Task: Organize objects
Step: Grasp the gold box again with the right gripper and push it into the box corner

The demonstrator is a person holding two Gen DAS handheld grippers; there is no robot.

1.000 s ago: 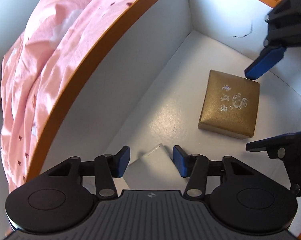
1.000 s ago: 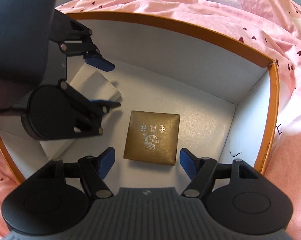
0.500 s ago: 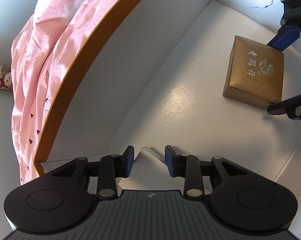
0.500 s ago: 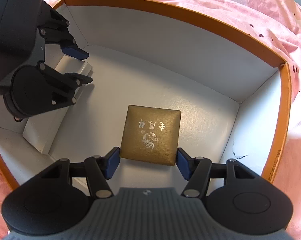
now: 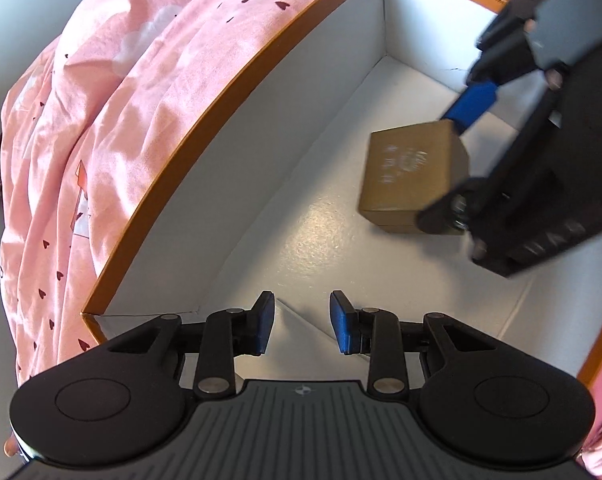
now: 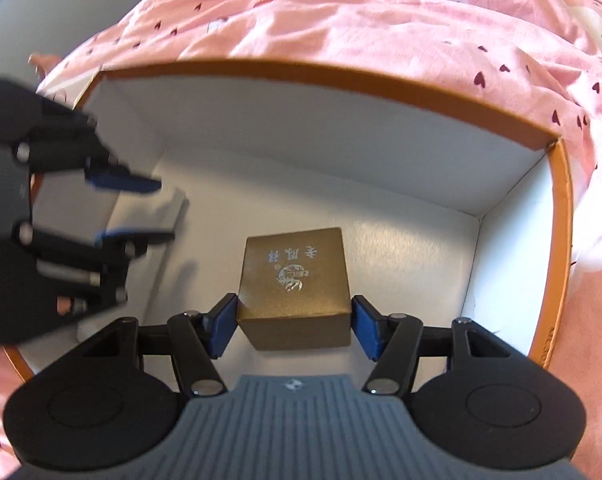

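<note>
A gold box (image 6: 297,284) with silver lettering is inside a large orange-rimmed box (image 6: 341,76) with white walls. My right gripper (image 6: 295,322) is shut on the gold box, a blue pad on each side, and holds it tilted above the floor. It also shows in the left wrist view (image 5: 411,172). My left gripper (image 5: 301,322) has its blue pads on either side of the corner of a white box (image 5: 297,318) in the near left corner; the white box also shows in the right wrist view (image 6: 141,216).
A pink sheet with small hearts (image 5: 113,104) lies around the big box. The big box's white floor (image 5: 325,240) lies between the two small boxes. A fine crack marks the far wall (image 5: 453,68).
My right gripper closed on the gold box and lifted it, tilting it. My left gripper stayed over the white box, and its pads now stand slightly wider apart.
</note>
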